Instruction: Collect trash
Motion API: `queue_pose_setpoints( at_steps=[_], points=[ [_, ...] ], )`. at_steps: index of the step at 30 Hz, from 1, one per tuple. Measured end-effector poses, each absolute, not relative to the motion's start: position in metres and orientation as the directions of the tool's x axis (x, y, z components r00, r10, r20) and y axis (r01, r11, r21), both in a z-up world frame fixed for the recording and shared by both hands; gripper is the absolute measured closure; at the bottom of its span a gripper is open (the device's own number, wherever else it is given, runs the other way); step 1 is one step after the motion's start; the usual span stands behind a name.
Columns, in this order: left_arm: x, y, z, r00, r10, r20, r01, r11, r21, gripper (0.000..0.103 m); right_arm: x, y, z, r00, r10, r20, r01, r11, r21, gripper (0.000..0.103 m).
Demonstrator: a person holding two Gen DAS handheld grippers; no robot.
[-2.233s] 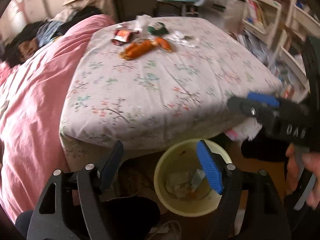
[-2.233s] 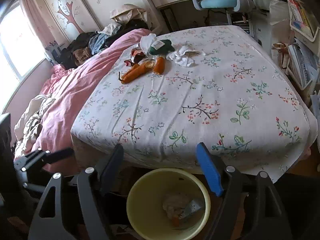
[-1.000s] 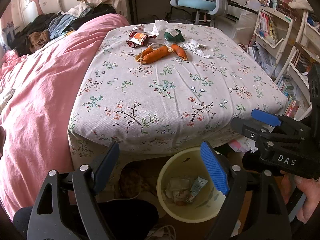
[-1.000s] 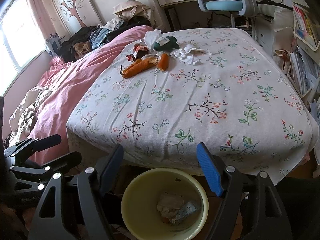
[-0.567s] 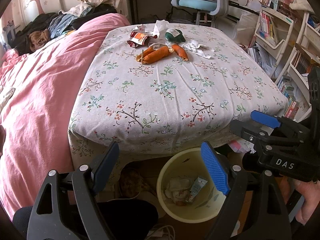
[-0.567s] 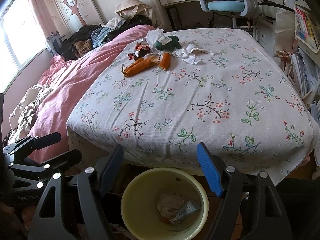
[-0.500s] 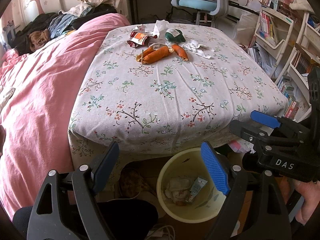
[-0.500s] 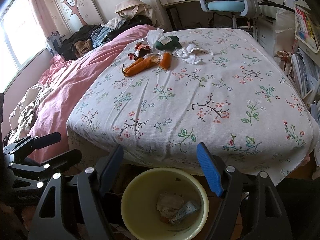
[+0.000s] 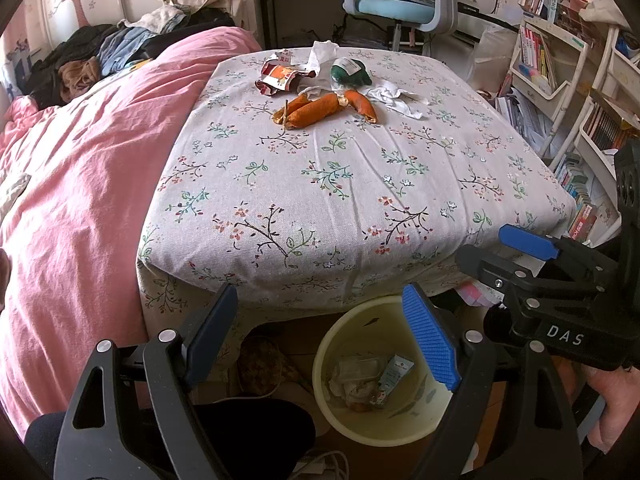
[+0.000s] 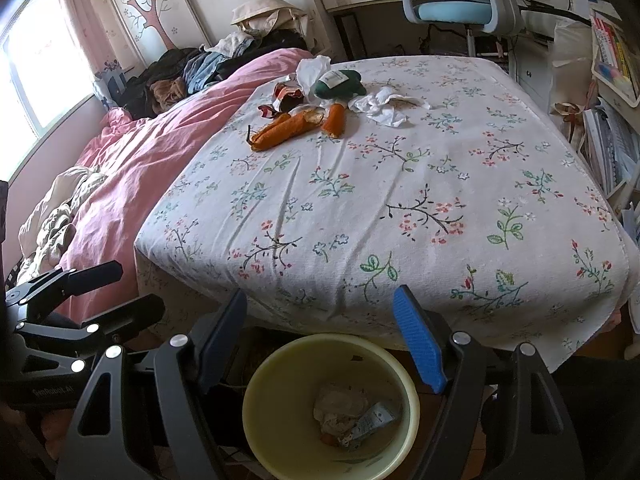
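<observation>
left tool (image 9: 320,332) and right tool (image 10: 320,328), each with its two fingers spread apart and gripping nothing, both above a pale yellow bin (image 10: 412,412) on the floor at the foot of the bed (image 10: 400,200). the bin holds crumpled wrappers and a small tube. the remaining trash lies in a cluster at the far end of the floral bedspread: orange peel (image 9: 316,108), a red snack wrapper (image 9: 278,76), white tissues (image 9: 396,96) and a green pouch (image 9: 350,72) with a white label too small to read. only the left wrist view shows the right tool from the side, at right, its body lettered "das", and the bookshelves (image 9: 560,64). only the right wrist view shows the left tool from the side, at lower left, with faint lettering that looks like "genrobot.ai", and the window (image 10: 36,64) and tree wall decal (image 10: 148,8). a pink duvet (image 9: 80,180) covers the bed's other half.
</observation>
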State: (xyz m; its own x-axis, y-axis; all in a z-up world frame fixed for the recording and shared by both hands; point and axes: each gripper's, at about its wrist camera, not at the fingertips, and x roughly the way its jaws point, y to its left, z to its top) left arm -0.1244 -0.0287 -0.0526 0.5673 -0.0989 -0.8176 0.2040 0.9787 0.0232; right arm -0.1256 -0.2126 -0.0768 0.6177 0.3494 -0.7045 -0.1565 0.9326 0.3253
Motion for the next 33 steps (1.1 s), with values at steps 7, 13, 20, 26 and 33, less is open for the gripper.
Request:
queue_pose_setpoints(
  at_steps=[7,13,20,26,33],
  points=[
    [-0.1245,-0.0286,-0.0526,0.567,-0.099,-0.817,0.204,0.979,0.023,0.022,-0.1256,-0.2126,-0.0767,0.618,0.349,-0.705,-0.156,0.933,0.325,0.03],
    [-0.1245,-0.0286,-0.0526,0.567,-0.099,-0.817,0.205,0.979,0.023,0.022,-0.1256,-0.2125,-0.0767,0.619,0.349,-0.704,-0.156,0.933,0.326,0.03],
    [-0.1245,-0.0286,-0.0525,0.568,-0.099,-0.817,0.203,0.979,0.023,0.022,-0.126,-0.2125,-0.0753,0.623,0.349,-0.7,-0.157,0.933,0.325,0.03],
    [-0.1244,-0.028,-0.0524,0.568,-0.099,-0.817,0.203,0.979,0.023,0.021,-0.1259,-0.2122,-0.0748,0.625,0.348,-0.699,-0.157,0.933,0.324,0.03],
    [-0.1243,-0.0279,-0.0524,0.568,-0.099,-0.817,0.203,0.979,0.022,0.021,-0.1259,-0.2119,-0.0749,0.625,0.348,-0.699,-0.157,0.933,0.324,0.03]
  ],
)
